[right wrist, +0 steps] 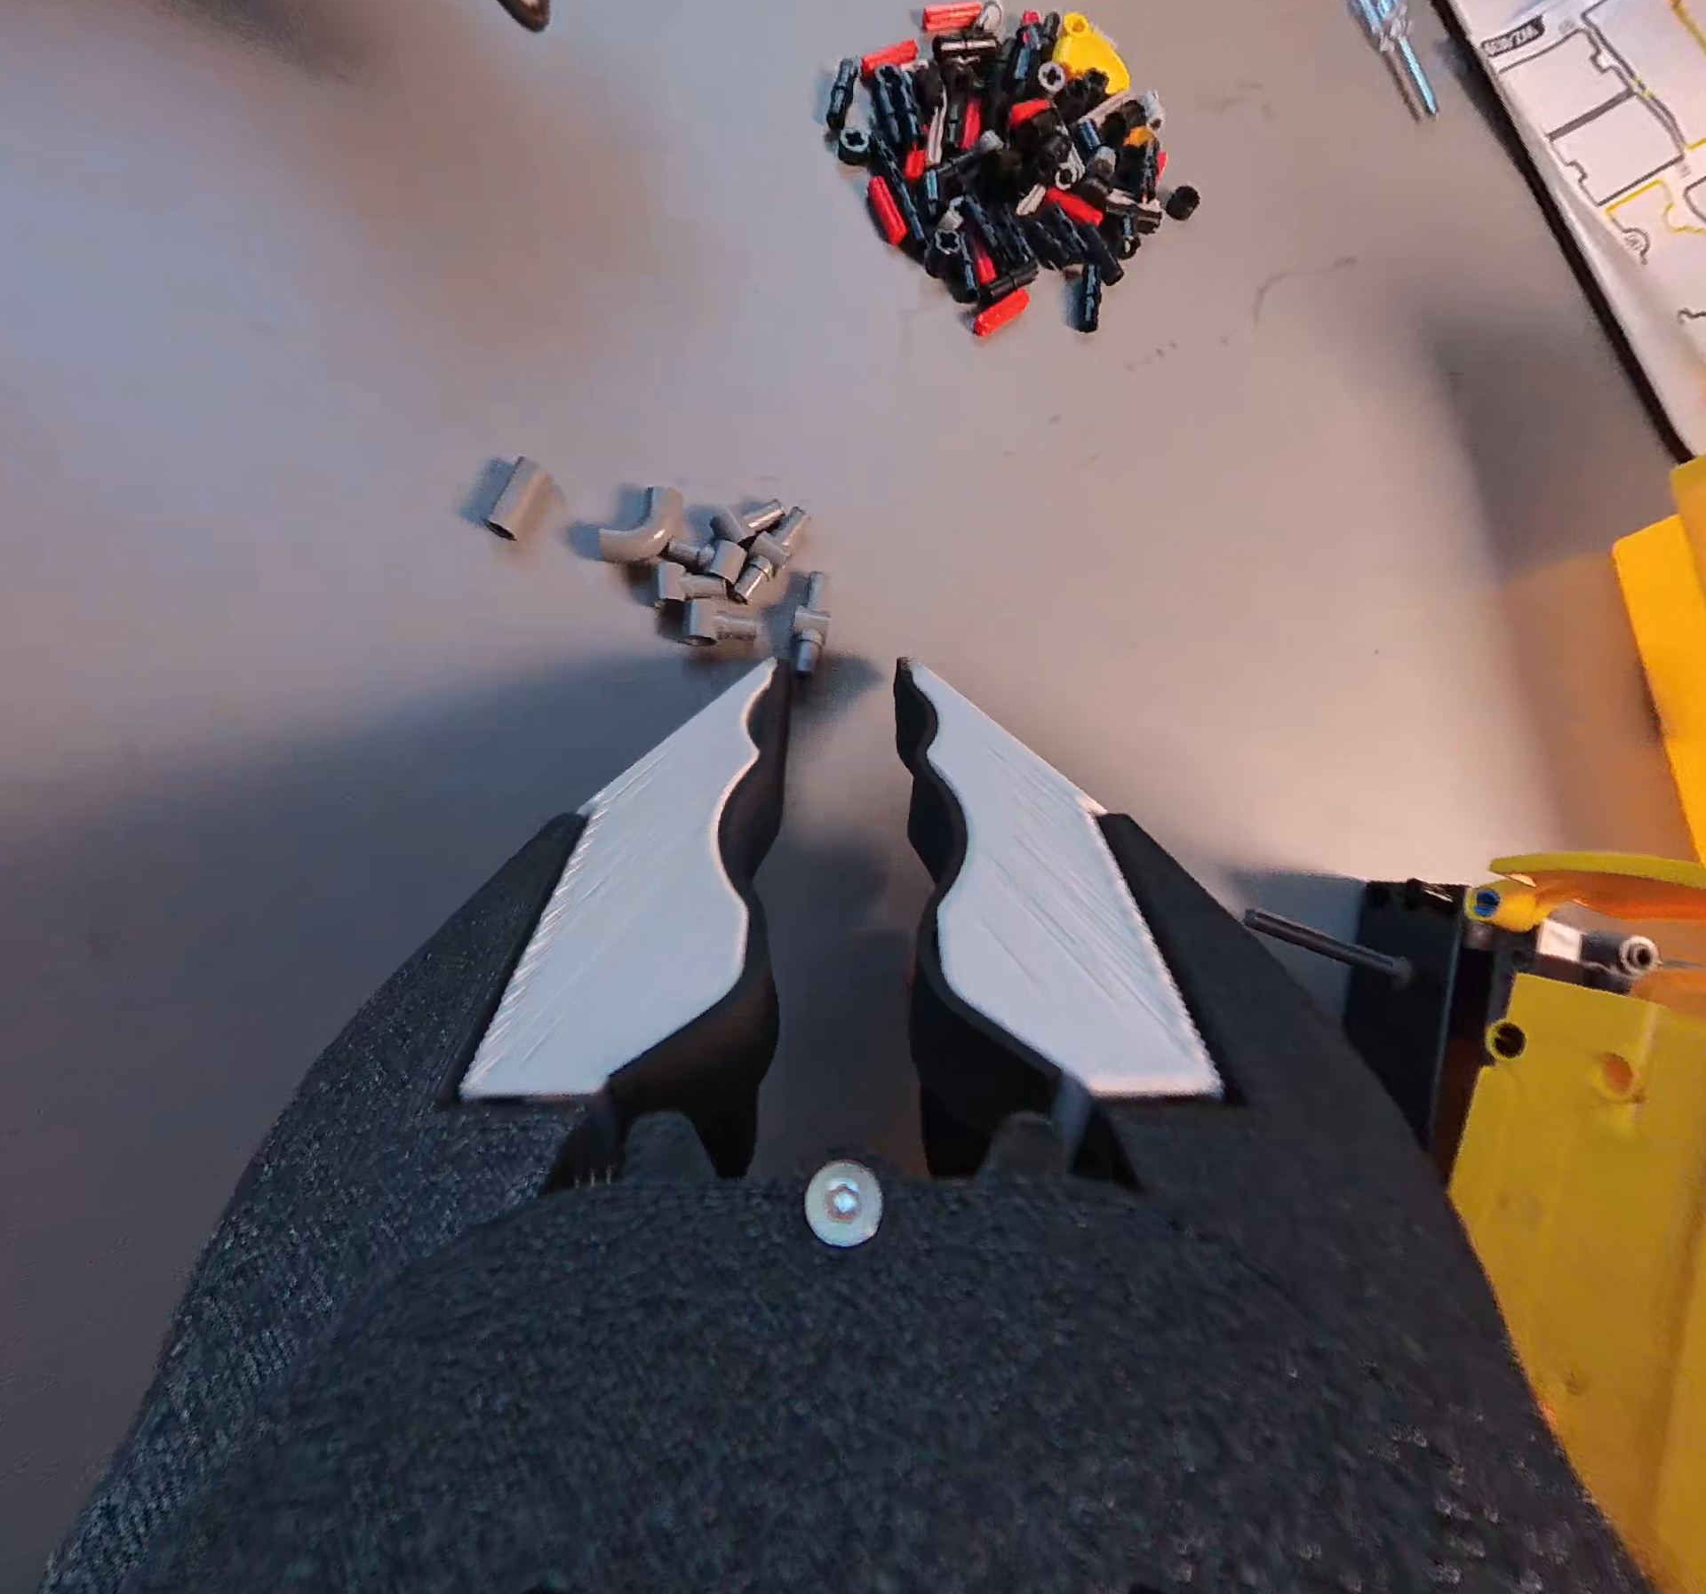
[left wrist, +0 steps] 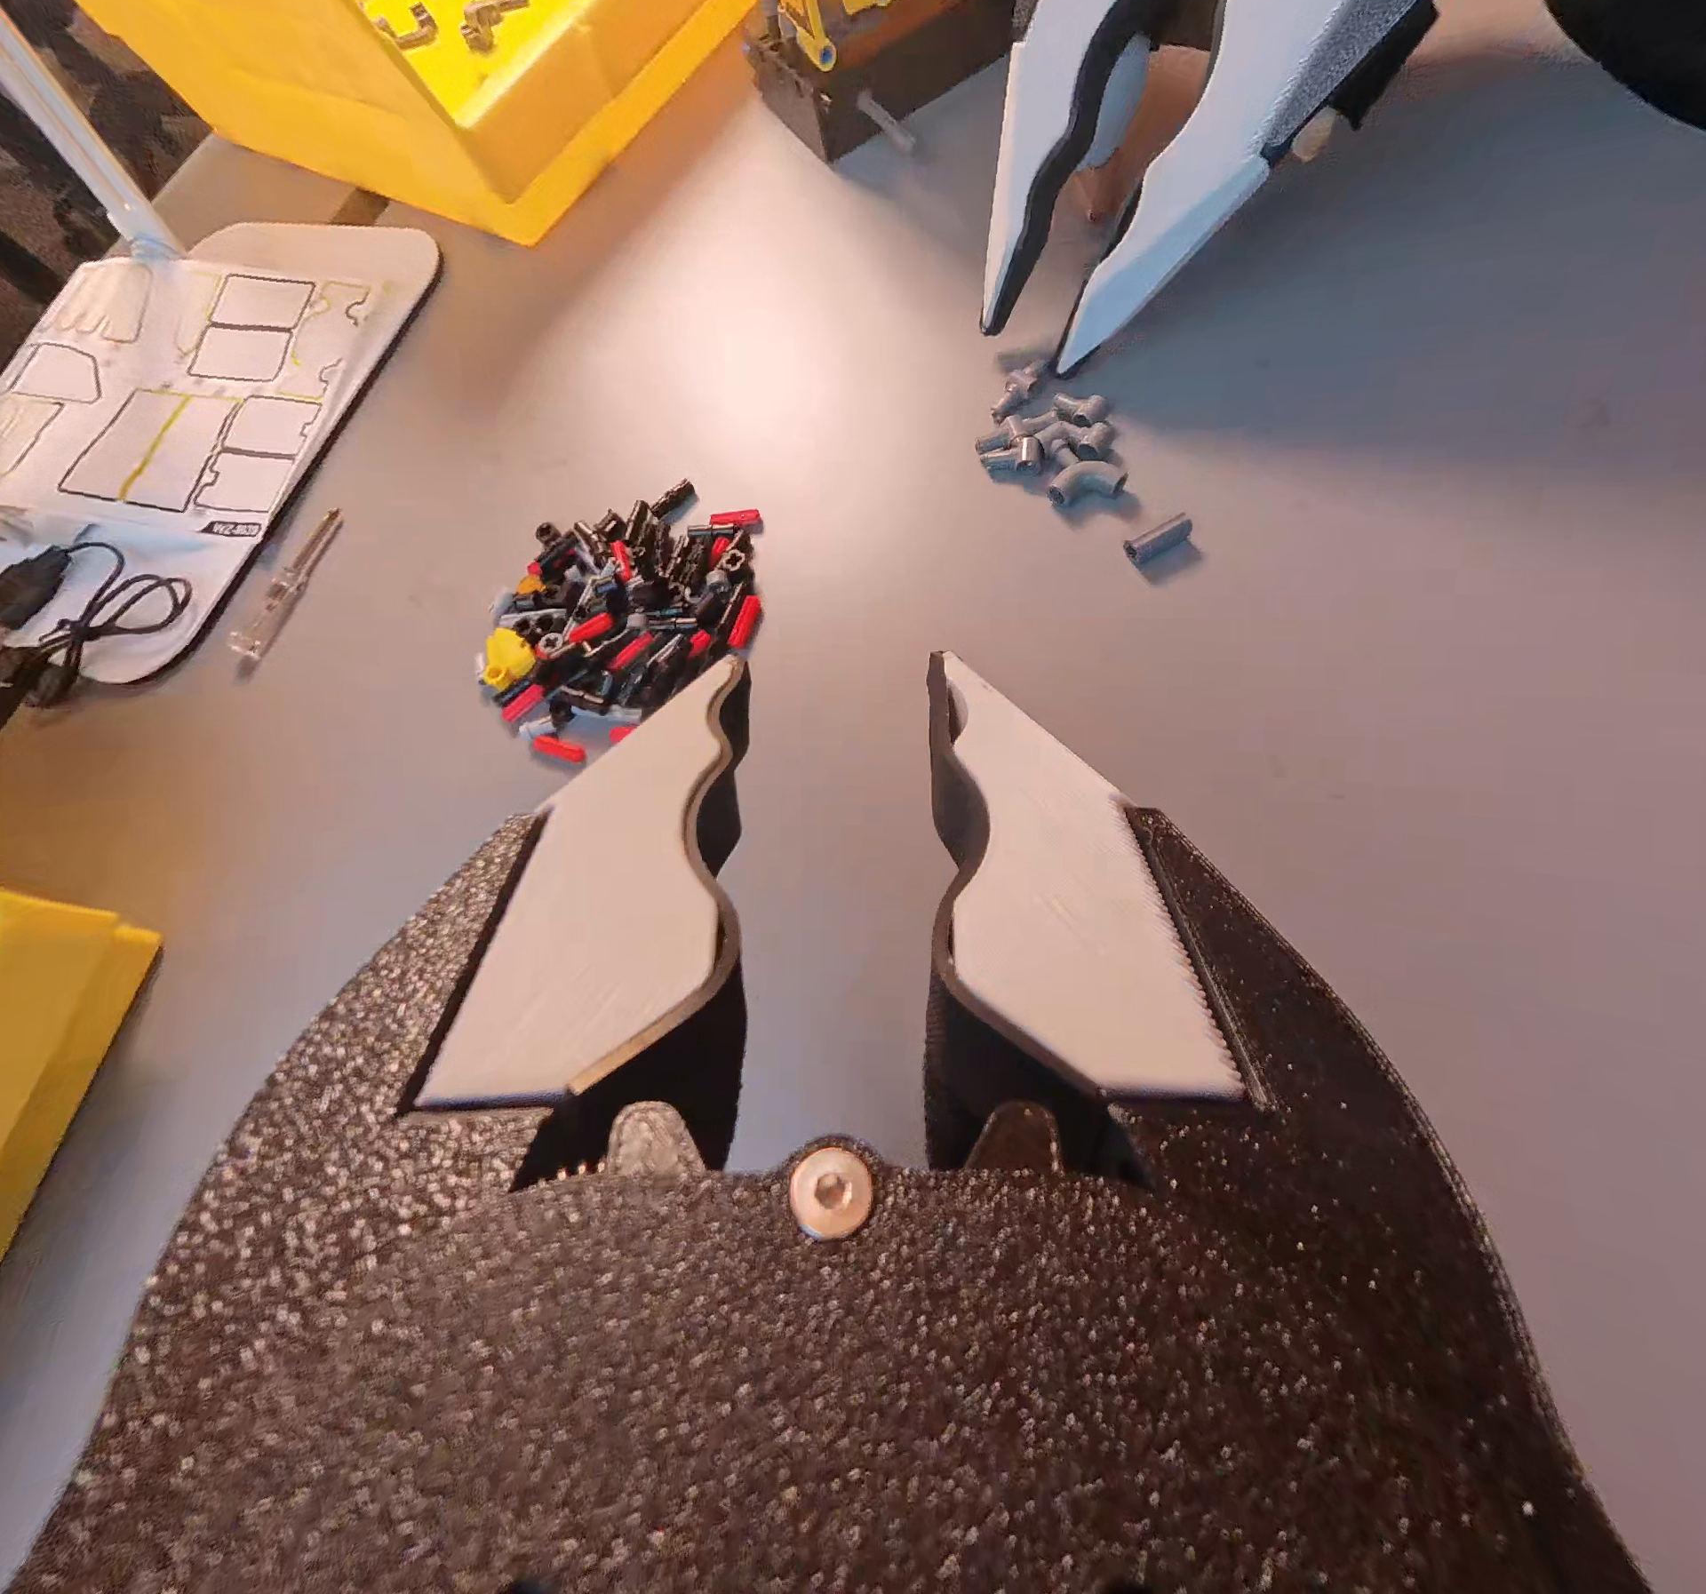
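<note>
Both jaws apart, empty: right gripper point(right wrist: 838, 668) tips down at edge of grey pile point(right wrist: 715, 567), left gripper point(left wrist: 838, 673) hovering beside mixed pile point(left wrist: 628, 617), sorted by colour.

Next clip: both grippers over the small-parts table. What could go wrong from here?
1. The right gripper is open with one fingertip almost touching the edge of the grey pile; closing could nudge the loose connectors apart instead of catching one.
2. The left gripper, also open, hovers beside the black-and-red pile; a low sweep may scatter it.
3. The stray grey sleeve is round and might roll.
</note>
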Available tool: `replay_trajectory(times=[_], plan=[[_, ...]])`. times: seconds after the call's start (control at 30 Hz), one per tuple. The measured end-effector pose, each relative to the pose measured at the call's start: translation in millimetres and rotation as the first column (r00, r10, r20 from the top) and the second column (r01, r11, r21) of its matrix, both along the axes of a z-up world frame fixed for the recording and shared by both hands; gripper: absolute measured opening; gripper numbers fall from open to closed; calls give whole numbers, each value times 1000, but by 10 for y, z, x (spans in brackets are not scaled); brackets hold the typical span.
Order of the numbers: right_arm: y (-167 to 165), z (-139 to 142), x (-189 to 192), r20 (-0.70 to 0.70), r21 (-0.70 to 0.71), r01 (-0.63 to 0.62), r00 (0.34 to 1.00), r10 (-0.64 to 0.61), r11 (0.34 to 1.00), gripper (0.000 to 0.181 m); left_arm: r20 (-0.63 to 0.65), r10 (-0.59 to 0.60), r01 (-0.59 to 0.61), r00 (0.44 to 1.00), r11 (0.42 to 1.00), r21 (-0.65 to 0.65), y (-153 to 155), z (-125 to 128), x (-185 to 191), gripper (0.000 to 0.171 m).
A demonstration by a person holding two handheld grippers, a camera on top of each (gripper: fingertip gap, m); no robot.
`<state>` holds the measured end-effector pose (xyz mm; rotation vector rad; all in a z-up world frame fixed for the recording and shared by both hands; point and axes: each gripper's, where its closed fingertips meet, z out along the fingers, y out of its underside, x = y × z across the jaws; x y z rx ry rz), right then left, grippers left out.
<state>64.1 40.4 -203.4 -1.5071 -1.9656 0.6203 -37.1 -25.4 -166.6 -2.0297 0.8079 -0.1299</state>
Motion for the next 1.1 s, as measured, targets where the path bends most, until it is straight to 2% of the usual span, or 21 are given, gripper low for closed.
replay_trajectory(times=[0.17, 0.23, 0.37, 0.47, 0.57, 0.63, 0.73, 0.8, 1.0, 1.1], plan=[[-13, -18, -64, 46, -27, -6, 999, 8, 1000, 13, 101, -15, 14, 995, 1000, 11, 17, -42, 80, 36], [-55, -26, -74, 56, -17, -40, 998, 41, 999, 5, 113, -19, 15, 993, 999, 38, -8, 3, 75, 35], [-31, -13, -85, 37, 18, -43, 998, 42, 999, 4, 160, -50, 37, 986, 996, 82, -84, 100, 124, 31], [-122, 185, -161, -115, 23, -78, 990, 80, 997, 4, 207, -69, 46, 976, 992, 114, -123, 187, 186, 30], [-428, 551, -273, -330, -101, -161, 936, 120, 982, 4, 314, -123, 74, 941, 984, 164, -137, 377, 350, 29], [-654, 739, -327, -424, -180, -239, 894, 144, 954, 4, 350, -173, 112, 920, 976, 189, -153, 474, 479, 28], [-860, 841, -361, -462, -248, -311, 870, 170, 918, 5, 382, -248, 174, 890, 960, 218, -240, 564, 616, 16], [-913, 852, -368, -470, -271, -325, 866, 170, 906, 5, 393, -272, 196, 878, 955, 222, -293, 587, 638, 1], [-957, 922, -338, -503, -313, -351, 850, 160, 883, 4, 448, -260, 188, 855, 962, 199, -312, 597, 624, 1], [-950, 957, -323, -517, -324, -357, 842, 152, 876, 4, 509, -269, 202, 818, 962, 184, -333, 621, 636, 15]])
